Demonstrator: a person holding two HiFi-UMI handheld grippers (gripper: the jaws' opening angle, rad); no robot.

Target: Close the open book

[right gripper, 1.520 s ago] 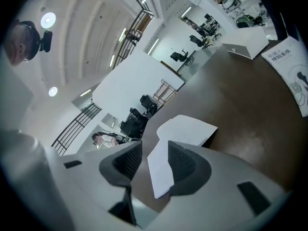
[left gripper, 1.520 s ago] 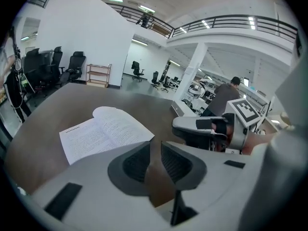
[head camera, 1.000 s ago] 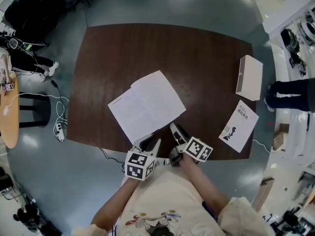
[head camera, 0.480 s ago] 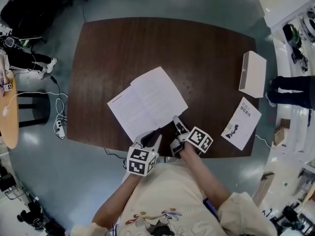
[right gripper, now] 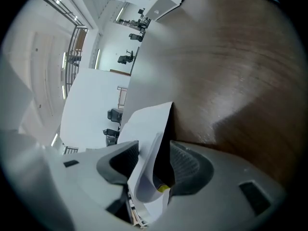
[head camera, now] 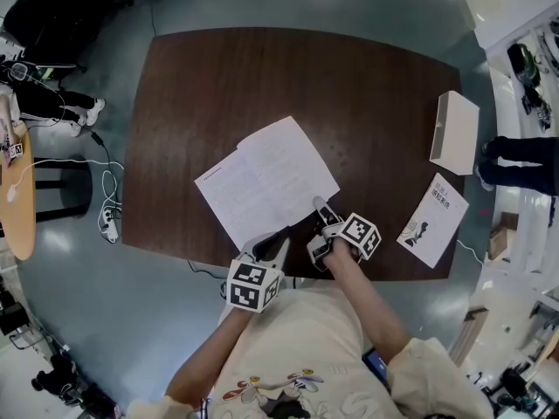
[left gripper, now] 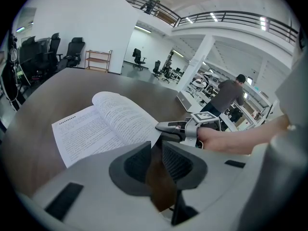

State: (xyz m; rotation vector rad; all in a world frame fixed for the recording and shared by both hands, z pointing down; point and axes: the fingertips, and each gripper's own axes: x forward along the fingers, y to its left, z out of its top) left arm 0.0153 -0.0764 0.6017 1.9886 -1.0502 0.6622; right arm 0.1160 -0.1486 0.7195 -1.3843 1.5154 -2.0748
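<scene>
An open white book (head camera: 266, 180) lies flat on the dark wooden table (head camera: 288, 85), its pages facing up. My right gripper (head camera: 317, 225) is at the book's near right edge. In the right gripper view the curled edges of several pages (right gripper: 144, 129) stand between the jaws of that gripper (right gripper: 155, 148). The jaws have just been closing slightly, and a dark gap remains at one pad. My left gripper (head camera: 271, 241) rests at the book's near corner. In its own view it (left gripper: 156, 146) has a narrow gap with only the table showing through. That view also shows the book (left gripper: 103, 121) and the right gripper (left gripper: 166, 128).
A white box (head camera: 454, 133) and a closed booklet (head camera: 432, 219) lie near the table's right edge. A person (head camera: 524, 160) stands just beyond that edge. Cables (head camera: 105, 221) trail on the floor at the left, beside a round wooden table (head camera: 13, 190).
My right gripper has sunk and rolled, coming down onto the book's near right edge. The left gripper has stayed in place.
</scene>
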